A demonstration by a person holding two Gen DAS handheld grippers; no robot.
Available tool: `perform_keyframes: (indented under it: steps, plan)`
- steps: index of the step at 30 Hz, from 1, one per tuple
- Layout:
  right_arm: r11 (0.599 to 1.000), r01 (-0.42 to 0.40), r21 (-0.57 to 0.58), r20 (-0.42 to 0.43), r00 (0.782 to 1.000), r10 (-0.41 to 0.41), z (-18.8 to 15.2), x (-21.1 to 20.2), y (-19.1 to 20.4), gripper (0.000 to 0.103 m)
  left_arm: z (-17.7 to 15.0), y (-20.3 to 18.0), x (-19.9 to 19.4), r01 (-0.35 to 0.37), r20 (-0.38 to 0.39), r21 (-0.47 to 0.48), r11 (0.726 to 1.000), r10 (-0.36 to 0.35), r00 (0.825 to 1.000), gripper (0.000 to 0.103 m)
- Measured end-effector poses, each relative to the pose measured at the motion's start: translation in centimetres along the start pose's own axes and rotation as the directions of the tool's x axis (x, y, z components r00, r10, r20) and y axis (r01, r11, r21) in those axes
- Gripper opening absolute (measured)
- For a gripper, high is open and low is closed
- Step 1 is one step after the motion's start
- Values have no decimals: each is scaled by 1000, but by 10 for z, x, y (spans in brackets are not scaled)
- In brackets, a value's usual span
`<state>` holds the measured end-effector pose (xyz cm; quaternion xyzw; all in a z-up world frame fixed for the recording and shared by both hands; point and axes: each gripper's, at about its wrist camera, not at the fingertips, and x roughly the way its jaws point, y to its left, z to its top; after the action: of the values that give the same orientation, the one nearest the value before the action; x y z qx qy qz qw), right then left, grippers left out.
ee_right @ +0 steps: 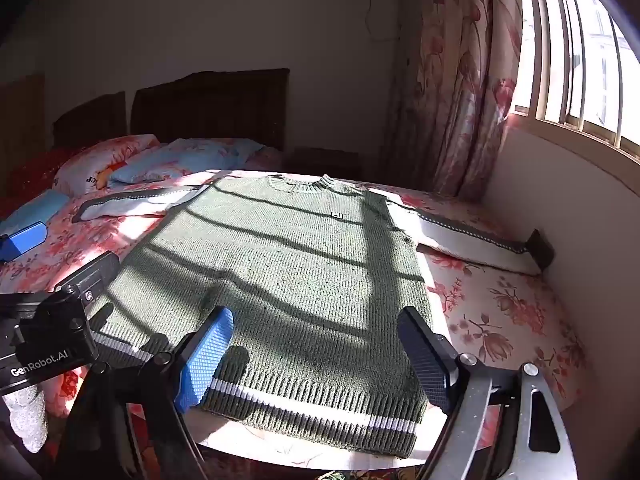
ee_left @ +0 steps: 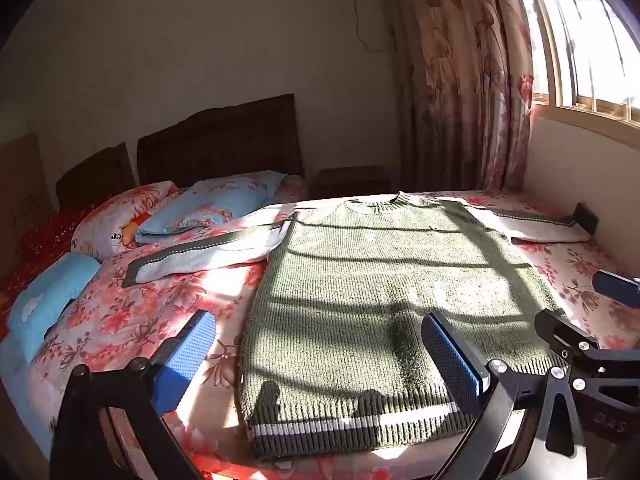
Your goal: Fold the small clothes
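A small green knit sweater [ee_left: 384,280] lies flat and face up on the bed, hem toward me, with a white stripe on the hem; it also shows in the right wrist view [ee_right: 288,264]. Its two white sleeves with dark stripes are spread out, the left sleeve [ee_left: 200,252] toward the pillows and the right sleeve [ee_right: 468,236] toward the wall. My left gripper [ee_left: 320,356] is open and empty above the hem's left part. My right gripper [ee_right: 320,352] is open and empty above the hem's right part. Each gripper shows at the edge of the other's view.
The bed has a floral sheet [ee_left: 160,304]. Pillows [ee_left: 208,208] and a blue folded item [ee_left: 48,300] lie at the left by the dark headboard [ee_left: 216,140]. A wall [ee_right: 592,240] and barred window [ee_right: 580,52] with a floral curtain border the right side.
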<state>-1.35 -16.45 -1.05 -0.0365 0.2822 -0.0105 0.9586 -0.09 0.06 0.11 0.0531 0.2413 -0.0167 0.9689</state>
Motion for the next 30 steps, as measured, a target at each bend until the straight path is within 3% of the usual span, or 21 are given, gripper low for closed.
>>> perform_keyframes:
  steps: [30]
  plan:
    - [1000,-1,6,10,1000,0,-1,-1,0,86,-4,0,5,9,-27,-14,1000,-9,1000,103]
